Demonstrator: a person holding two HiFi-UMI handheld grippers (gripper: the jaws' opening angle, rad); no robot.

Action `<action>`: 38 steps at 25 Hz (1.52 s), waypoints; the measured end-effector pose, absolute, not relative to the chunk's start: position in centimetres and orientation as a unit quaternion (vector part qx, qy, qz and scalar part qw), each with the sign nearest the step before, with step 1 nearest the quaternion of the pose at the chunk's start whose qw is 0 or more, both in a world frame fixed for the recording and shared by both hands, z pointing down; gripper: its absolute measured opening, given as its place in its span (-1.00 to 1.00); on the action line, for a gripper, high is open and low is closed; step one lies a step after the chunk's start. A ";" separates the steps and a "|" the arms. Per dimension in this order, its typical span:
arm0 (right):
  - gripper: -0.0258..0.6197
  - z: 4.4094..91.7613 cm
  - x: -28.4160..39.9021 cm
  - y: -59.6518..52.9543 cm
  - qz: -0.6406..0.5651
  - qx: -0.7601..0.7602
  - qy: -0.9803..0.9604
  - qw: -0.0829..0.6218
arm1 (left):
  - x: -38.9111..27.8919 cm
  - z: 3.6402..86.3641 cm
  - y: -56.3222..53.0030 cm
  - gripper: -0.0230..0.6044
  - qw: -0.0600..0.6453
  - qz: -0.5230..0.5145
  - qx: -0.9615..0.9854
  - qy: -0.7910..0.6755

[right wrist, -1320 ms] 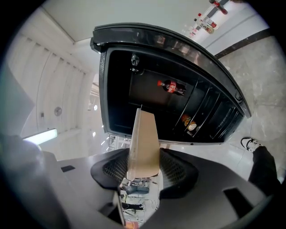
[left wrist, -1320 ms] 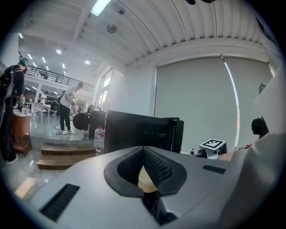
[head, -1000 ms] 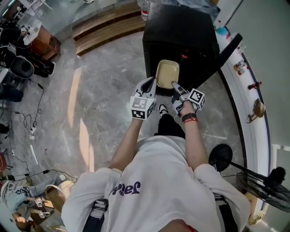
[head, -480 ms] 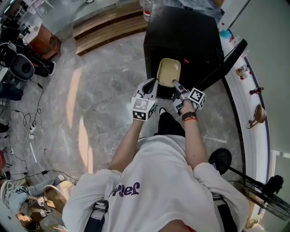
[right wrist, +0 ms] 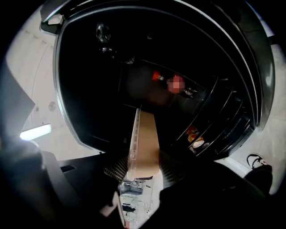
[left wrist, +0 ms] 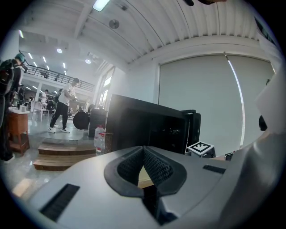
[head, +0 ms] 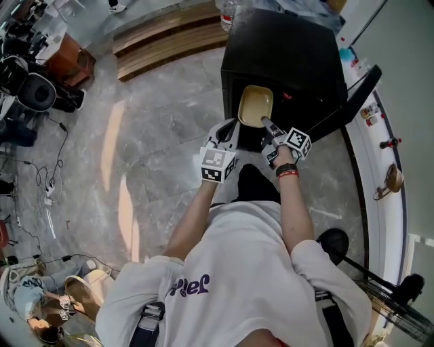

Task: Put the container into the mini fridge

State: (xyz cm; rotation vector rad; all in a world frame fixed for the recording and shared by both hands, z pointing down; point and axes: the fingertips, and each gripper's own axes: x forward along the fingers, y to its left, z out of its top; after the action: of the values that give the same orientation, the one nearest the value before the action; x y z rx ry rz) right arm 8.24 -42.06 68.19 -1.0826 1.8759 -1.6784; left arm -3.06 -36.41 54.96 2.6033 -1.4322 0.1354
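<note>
Both grippers hold a shallow beige container [head: 255, 106] level at the front of the black mini fridge [head: 285, 54], whose door [head: 349, 95] stands open to the right. My left gripper [head: 226, 133] is shut on its near left rim. My right gripper [head: 268, 127] is shut on its near right rim. In the left gripper view a sliver of the container [left wrist: 145, 178] shows between the closed pads of the left gripper [left wrist: 144, 156]. In the right gripper view the container [right wrist: 145, 138] runs edge-on from the right gripper [right wrist: 143, 172] into the dark fridge interior [right wrist: 134, 89].
The door's inner shelves [right wrist: 214, 129] carry small items. A white ledge [head: 380, 156] with small objects runs along the right. A black fan [head: 400, 298] stands at the lower right. Wooden steps [head: 169, 37] and a water bottle [head: 230, 10] lie beyond the fridge. Cables and equipment [head: 34, 88] sit at left.
Both grippers and the container have shifted slightly forward toward the fridge opening. Both grips look the same as before.
</note>
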 end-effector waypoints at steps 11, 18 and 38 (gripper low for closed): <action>-0.24 71.5 8.2 -45.2 -0.599 -0.388 0.678 0.178 | -2.1 57.6 -38.1 -0.86 0.084 0.054 0.875 -0.475; -0.24 73.8 8.6 -47.6 -0.600 -0.394 0.676 0.167 | -2.3 59.1 -39.5 -0.86 0.093 0.058 0.868 -0.484; -0.24 77.1 9.3 -53.2 -0.595 -0.392 0.683 0.160 | -3.0 62.8 -42.1 -0.86 0.111 0.056 0.857 -0.500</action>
State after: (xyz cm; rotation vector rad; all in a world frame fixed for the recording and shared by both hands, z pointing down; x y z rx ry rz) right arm 9.29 -53.20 77.10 -1.1196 1.9523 -1.6995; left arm -3.01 -42.06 62.77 2.5176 -1.4683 0.1656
